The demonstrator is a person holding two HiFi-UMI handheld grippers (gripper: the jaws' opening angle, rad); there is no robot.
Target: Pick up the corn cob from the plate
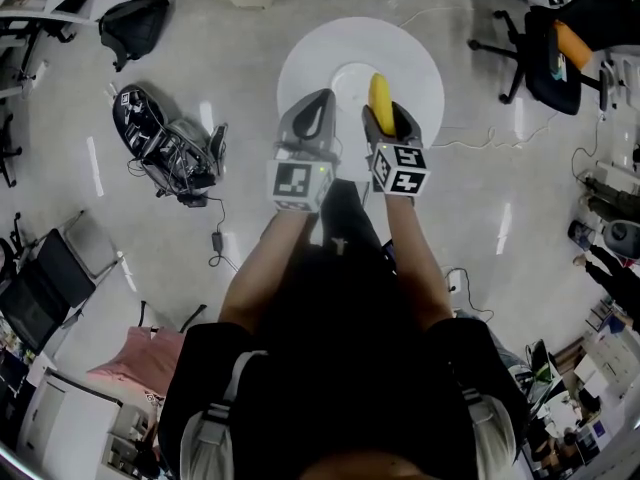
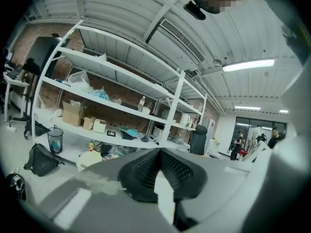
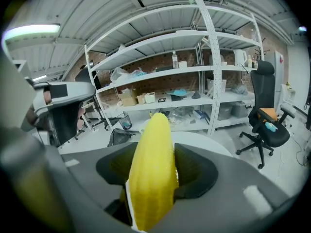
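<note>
Corn cob point(image 3: 151, 178): pinched in my right gripper point(image 1: 388, 118), not lying on the plate. In the right gripper view it fills the gap between the two dark pads.

Cob's long axis: runs along the jaws and sticks out past their tips, toward the top of the head view.

Where the cob sits: at upper centre of the head view, over the right edge of the plate point(image 1: 345, 78), which is in the middle of the round white table point(image 1: 300, 58). I judge it lifted off rather than resting, because the right gripper view looks out level across the room (though no view shows the gap under it).

Right gripper state: clamped on the lower part of the cob, with the yellow tip free and pointing away from me.

Left gripper point(image 1: 316, 103): just left of the right one in the head view, also over the table. Its pads are pressed together at the tips with nothing held. Only a pale sliver shows in the wedge between them.

Nearer gripper: the right one, since it is in contact with the cob. The left is beside it and apart from the cob.

Step in hand: the grasp looks made, so what is left is carrying the cob up and clear.

Risk: the grip is low on a long cob, so it could pivot if I swing fast.
</note>
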